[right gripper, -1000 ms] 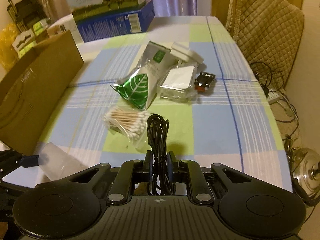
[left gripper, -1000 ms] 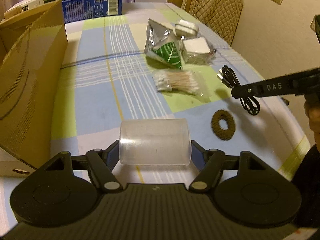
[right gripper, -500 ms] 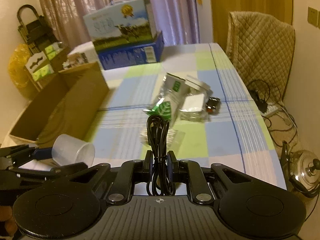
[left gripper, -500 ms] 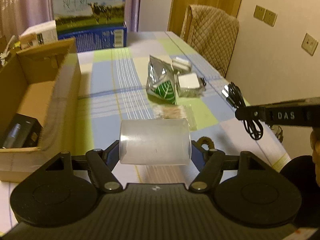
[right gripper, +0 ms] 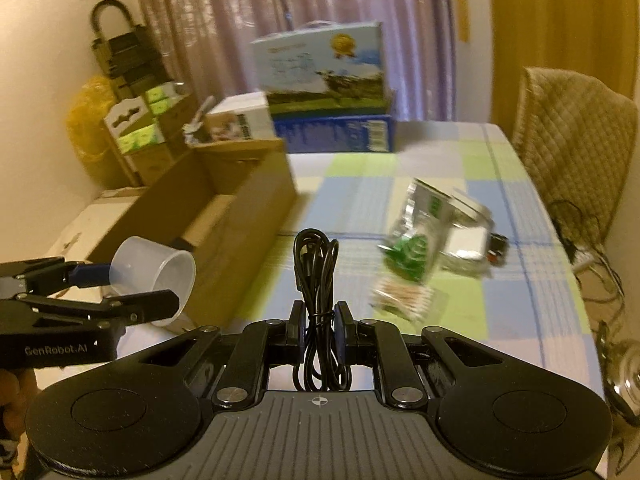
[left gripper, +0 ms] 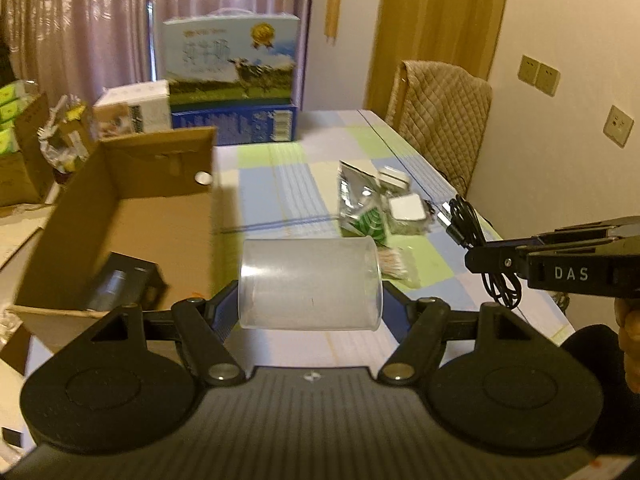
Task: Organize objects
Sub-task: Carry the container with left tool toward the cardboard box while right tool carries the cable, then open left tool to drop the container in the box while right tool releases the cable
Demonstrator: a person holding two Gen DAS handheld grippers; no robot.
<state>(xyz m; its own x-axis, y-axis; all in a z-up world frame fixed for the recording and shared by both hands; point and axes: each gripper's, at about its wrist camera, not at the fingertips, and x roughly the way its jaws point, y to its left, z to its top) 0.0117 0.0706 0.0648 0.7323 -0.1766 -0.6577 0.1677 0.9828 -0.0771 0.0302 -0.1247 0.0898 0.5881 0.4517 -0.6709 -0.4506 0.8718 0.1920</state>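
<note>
My left gripper [left gripper: 310, 304] is shut on a clear plastic cup [left gripper: 309, 284], held on its side above the table's near end, just right of the open cardboard box [left gripper: 120, 216]. The cup also shows in the right wrist view [right gripper: 154, 276]. My right gripper [right gripper: 318, 324] is shut on a coiled black cable [right gripper: 316, 276] and holds it above the table; it shows in the left wrist view [left gripper: 474, 262] with the cable [left gripper: 466, 224]. A black item [left gripper: 124, 286] lies in the box.
A green-leaf foil pouch [left gripper: 362, 212], white packets [left gripper: 406, 208] and a bag of cotton swabs [right gripper: 404, 294] lie mid-table. A milk carton case [left gripper: 232, 92] stands at the far end. A padded chair [left gripper: 444, 120] is on the right. The box also shows in the right wrist view [right gripper: 224, 208].
Both grippers have risen with the cup and the cable still held. The views tilted up, so the box's inside and the room beyond the table now show.
</note>
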